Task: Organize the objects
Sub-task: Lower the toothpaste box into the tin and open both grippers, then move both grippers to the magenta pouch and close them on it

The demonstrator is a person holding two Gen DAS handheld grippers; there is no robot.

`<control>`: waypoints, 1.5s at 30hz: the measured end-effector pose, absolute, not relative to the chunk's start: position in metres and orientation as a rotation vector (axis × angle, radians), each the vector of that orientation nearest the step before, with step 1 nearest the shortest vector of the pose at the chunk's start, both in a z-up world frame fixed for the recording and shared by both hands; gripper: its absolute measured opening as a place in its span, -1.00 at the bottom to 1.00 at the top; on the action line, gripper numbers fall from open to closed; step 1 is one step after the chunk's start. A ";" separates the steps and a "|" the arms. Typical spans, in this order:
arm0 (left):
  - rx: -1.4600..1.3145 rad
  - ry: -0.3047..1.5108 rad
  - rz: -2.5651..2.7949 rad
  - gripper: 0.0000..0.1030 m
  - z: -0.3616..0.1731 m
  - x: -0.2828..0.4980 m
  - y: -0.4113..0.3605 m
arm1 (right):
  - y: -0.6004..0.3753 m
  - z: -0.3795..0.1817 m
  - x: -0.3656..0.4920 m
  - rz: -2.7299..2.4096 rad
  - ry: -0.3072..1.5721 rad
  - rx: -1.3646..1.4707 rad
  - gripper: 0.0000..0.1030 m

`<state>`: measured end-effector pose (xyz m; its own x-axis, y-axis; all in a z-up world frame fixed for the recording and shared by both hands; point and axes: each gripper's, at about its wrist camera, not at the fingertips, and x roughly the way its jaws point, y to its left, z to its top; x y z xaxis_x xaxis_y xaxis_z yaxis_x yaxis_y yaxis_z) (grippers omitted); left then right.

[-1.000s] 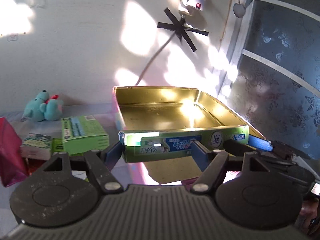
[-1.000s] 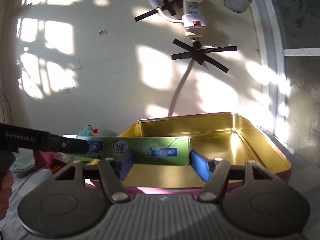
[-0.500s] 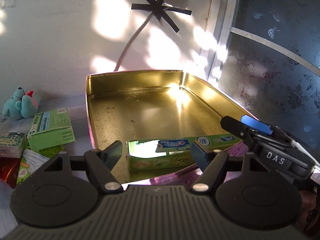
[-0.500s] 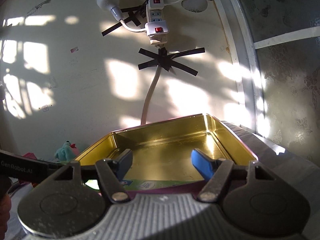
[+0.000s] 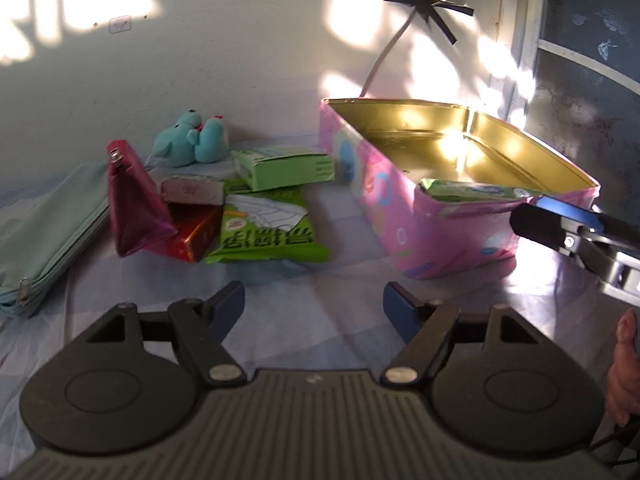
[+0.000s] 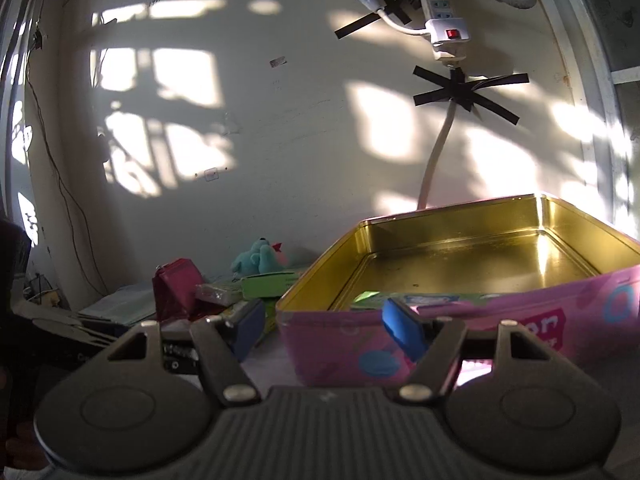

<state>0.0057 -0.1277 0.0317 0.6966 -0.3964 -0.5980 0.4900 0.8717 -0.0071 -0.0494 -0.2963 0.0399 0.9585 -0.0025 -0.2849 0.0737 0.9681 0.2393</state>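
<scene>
We see the green toothpaste carton (image 5: 476, 192) lying inside the pink rectangular metal tin (image 5: 440, 224) at its near wall; our left gripper (image 5: 314, 306) hangs spread and empty over the cloth. Our right gripper (image 6: 322, 326) also gapes, holding nothing.

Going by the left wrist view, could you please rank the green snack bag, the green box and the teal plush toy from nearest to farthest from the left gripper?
From the left gripper:
1. Green snack bag, just ahead, slightly left.
2. Green box, behind the bag.
3. Teal plush toy, farthest, by the wall.
</scene>
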 end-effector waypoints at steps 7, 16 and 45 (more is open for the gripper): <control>0.116 0.675 -0.330 0.51 0.013 0.026 -0.068 | -0.226 0.021 -0.013 0.103 0.478 0.146 0.14; -0.043 0.645 -0.149 0.52 0.004 0.045 0.005 | -0.166 0.032 0.050 0.179 0.527 -0.023 -0.64; -0.144 0.516 -0.642 0.59 0.029 0.001 -0.031 | -0.285 0.037 -0.043 -0.014 0.536 0.124 -0.56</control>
